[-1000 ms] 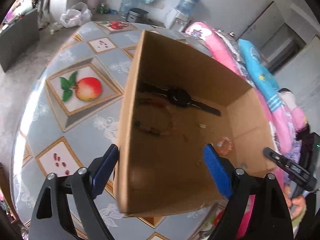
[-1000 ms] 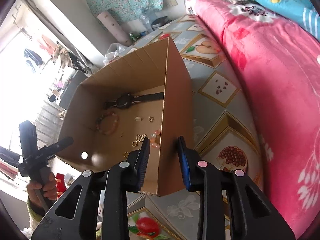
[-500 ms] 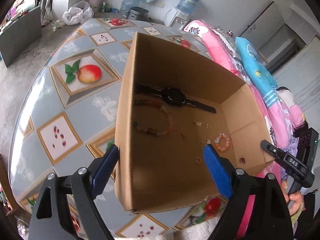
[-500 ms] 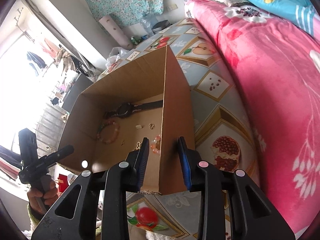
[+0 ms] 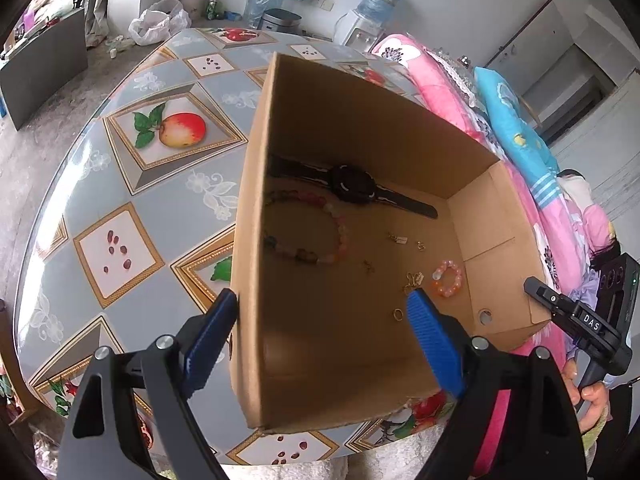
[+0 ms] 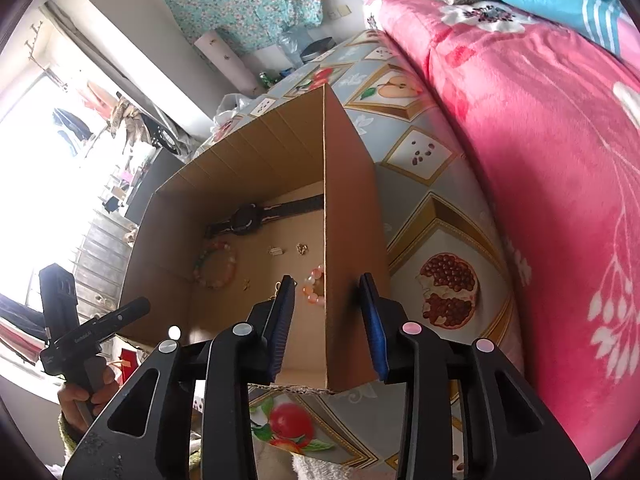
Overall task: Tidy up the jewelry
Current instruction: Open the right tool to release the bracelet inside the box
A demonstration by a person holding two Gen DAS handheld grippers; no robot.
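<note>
Right gripper (image 6: 327, 294) jaws opening astride cardboard box (image 6: 348, 208) wall.

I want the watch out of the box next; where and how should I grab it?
Take the watch by its round case, coming straight down from above. It lies flat along the box's far wall, and the flat straps offer the fingers nothing.

cardboard box (image 5: 360, 128), watch (image 5: 354, 188), bead bracelets (image 5: 320, 232)
</note>
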